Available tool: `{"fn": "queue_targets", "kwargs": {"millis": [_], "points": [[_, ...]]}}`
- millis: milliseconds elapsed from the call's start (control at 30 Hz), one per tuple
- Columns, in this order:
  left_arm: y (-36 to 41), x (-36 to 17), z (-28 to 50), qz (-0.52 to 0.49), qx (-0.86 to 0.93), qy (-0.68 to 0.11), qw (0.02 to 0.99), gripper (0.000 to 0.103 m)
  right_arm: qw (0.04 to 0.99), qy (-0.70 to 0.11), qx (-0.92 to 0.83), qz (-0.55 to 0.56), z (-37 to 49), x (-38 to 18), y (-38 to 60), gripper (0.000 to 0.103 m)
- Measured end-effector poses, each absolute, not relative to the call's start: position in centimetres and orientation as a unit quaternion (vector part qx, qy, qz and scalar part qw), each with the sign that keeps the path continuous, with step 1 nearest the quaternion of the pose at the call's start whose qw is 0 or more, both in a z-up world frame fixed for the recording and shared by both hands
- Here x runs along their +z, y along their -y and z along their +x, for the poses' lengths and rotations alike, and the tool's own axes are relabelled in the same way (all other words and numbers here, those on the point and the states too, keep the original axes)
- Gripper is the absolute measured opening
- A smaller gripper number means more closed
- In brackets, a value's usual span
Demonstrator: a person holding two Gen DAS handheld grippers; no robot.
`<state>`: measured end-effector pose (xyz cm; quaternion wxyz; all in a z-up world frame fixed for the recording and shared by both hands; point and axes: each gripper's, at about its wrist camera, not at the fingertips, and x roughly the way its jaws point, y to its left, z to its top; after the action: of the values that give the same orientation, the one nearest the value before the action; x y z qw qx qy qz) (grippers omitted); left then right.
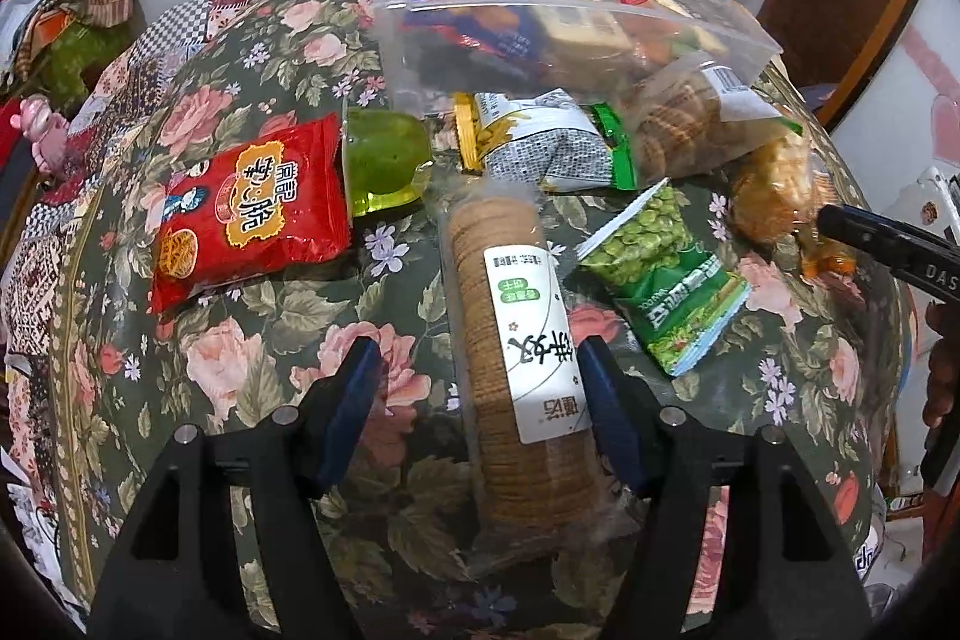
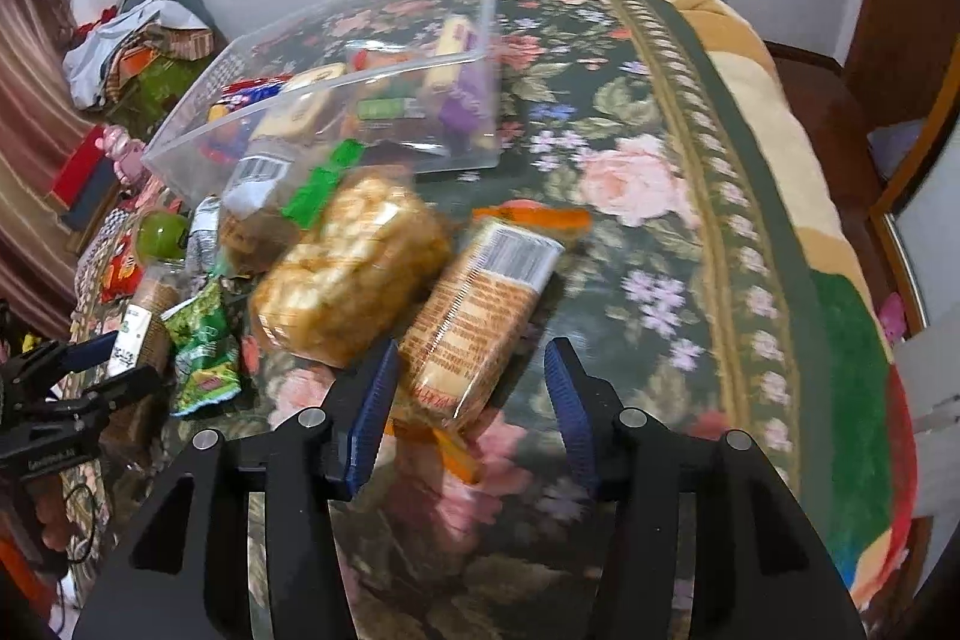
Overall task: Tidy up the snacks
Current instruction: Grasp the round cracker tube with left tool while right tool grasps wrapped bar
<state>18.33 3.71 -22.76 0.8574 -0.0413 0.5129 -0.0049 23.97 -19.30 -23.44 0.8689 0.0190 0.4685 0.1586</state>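
My left gripper point(image 1: 477, 358) is open around a long clear sleeve of round crackers point(image 1: 516, 340) with a white label; its right pad touches the sleeve, its left pad stands apart. My right gripper point(image 2: 471, 358) is open around an orange-ended cracker pack point(image 2: 480, 316) lying on the floral cloth. A clear plastic bin point(image 1: 540, 10) holding several snacks stands at the back; it also shows in the right wrist view point(image 2: 360, 64). A red snack bag point(image 1: 252, 208), a green pea packet point(image 1: 666, 268) and a bag of puffed snacks point(image 2: 348, 268) lie loose.
A green jelly cup point(image 1: 384, 160), a grey-white packet point(image 1: 540, 142) and a bag of round biscuits point(image 1: 690, 118) lie before the bin. The table's right edge point(image 2: 798, 244) drops toward a wooden frame. Clutter sits at the far left point(image 1: 66, 22).
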Motion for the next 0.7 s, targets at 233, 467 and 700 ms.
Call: {"fn": "queue_targets", "kwargs": {"millis": [233, 467, 700], "points": [[-2.9, -24.0, 19.0, -0.034, 0.002, -0.511, 0.859, 0.067, 0.869, -0.469, 0.155, 0.021, 24.6, -23.6, 19.3, 0.047], [-2.8, -23.8, 19.4, -0.02, 0.003, -0.493, 0.87, 0.042, 0.867, -0.472, 0.158, 0.014, 25.8, -23.9, 17.4, 0.047], [-2.6, -23.6, 19.4, -0.009, -0.005, -0.488, 0.873, 0.039, 0.873, -0.468, 0.139, 0.014, 26.7, -24.4, 17.8, 0.031]]}}
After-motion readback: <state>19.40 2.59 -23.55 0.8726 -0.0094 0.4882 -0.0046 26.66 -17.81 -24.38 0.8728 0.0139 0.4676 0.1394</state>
